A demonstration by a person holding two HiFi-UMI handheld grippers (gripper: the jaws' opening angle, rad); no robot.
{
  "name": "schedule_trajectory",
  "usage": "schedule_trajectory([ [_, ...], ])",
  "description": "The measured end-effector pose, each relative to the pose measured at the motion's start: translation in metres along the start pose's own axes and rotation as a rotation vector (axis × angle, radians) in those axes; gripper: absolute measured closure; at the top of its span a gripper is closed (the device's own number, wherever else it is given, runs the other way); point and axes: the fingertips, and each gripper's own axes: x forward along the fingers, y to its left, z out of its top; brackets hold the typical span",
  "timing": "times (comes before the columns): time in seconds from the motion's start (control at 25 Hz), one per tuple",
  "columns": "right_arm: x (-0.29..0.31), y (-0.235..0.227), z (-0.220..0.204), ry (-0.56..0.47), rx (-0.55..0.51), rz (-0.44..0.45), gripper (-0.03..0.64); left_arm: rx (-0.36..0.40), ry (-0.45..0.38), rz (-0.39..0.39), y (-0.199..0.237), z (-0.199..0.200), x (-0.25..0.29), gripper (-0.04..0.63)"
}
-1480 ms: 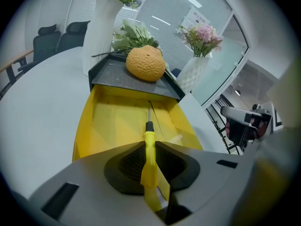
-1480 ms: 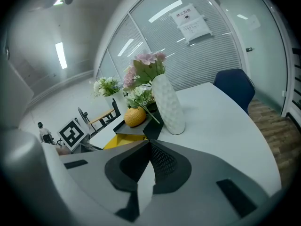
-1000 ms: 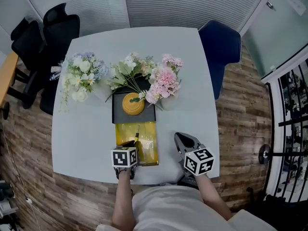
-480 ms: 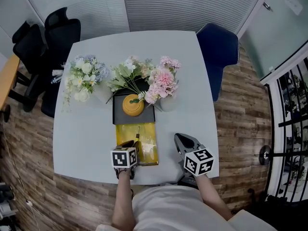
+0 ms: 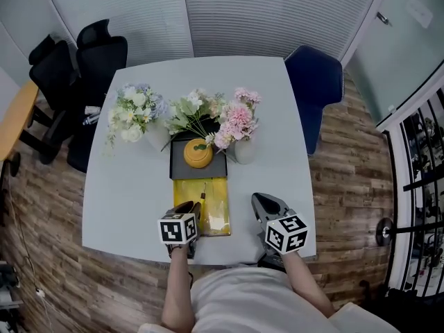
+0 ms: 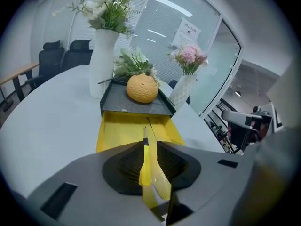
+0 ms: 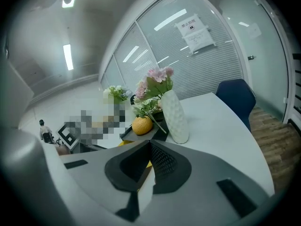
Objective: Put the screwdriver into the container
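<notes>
A screwdriver with a yellow handle and thin metal tip is clamped between the jaws of my left gripper, its tip pointing forward over the yellow container. From the head view the left gripper hovers at the near left end of the yellow container, and the screwdriver reaches over its inside. My right gripper rests to the right of the container, above the table, jaws shut with nothing between them. The right gripper faces the vases.
Directly behind the container sits a dark tray holding an orange ball. White vases with flowers flank it, another bouquet stands at the left. A blue chair and black chairs surround the white table.
The head view has shifted a little, so the table sits slightly lower and to the right. Both grippers keep their places and the screwdriver stays clamped.
</notes>
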Motion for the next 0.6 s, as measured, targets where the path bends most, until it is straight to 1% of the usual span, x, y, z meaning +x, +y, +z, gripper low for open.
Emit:
schedule_trajectory([
  [0.12, -0.004, 0.005, 0.006, -0.017, -0.019, 0.005, 0.601, -0.02, -0.063, -0.019, -0.005, 0.01, -0.014, 0.518],
  [0.32, -0.013, 0.017, 0.018, -0.056, -0.04, 0.02, 0.601, -0.018, -0.188, -0.043, -0.017, 0.032, -0.039, 0.548],
  [0.44, -0.017, 0.024, 0.022, -0.076, -0.06, 0.023, 0.601, -0.004, -0.261, -0.067, -0.026, 0.042, -0.055, 0.575],
  [0.6, -0.026, 0.03, 0.028, -0.114, -0.078, 0.012, 0.601, 0.021, -0.357, -0.084, -0.037, 0.054, -0.079, 0.584],
])
